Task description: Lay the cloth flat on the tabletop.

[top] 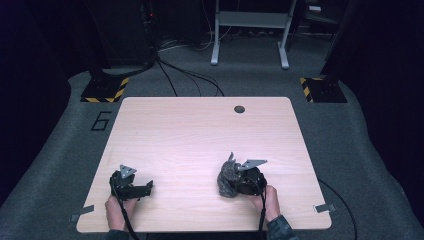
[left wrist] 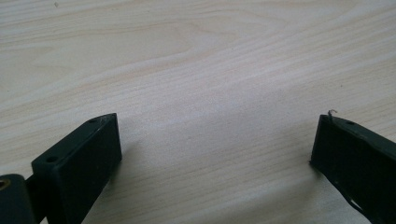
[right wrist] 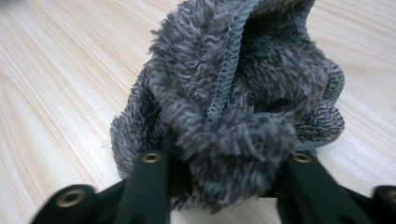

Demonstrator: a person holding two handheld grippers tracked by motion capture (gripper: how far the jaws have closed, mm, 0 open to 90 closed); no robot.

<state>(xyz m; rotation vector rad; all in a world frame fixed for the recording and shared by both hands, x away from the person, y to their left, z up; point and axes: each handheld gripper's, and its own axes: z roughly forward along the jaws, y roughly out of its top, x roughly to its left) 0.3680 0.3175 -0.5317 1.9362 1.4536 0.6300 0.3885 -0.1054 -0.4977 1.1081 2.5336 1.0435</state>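
Grey fleece cloth [right wrist: 233, 107] sits bunched between the jaws of my right gripper [right wrist: 224, 182]; the pads press into the pile from both sides, so I have it clamped, jaws partly closed around a thick wad. No bare gap shows between pad and fabric. The stitched hem runs up from the jaws and curls over at the top of the bundle. Beyond the jaws the rest of the cloth stands up in a loose heap, its lower folds resting on the table [right wrist: 56, 93].

High view: right gripper [top: 239, 181] near the table's near edge, cloth [top: 227, 177] just to its left and touching it, one corner poking upward beside the grey plate. My right hand [top: 270, 200] grips from behind.

Left gripper [top: 131, 185] well apart from the cloth, off to the left, resting low over the table [top: 200, 130]. Its jaws stand wide apart with nothing between them, bare wood grain under and ahead of them. Left hand [top: 117, 207] behind it.
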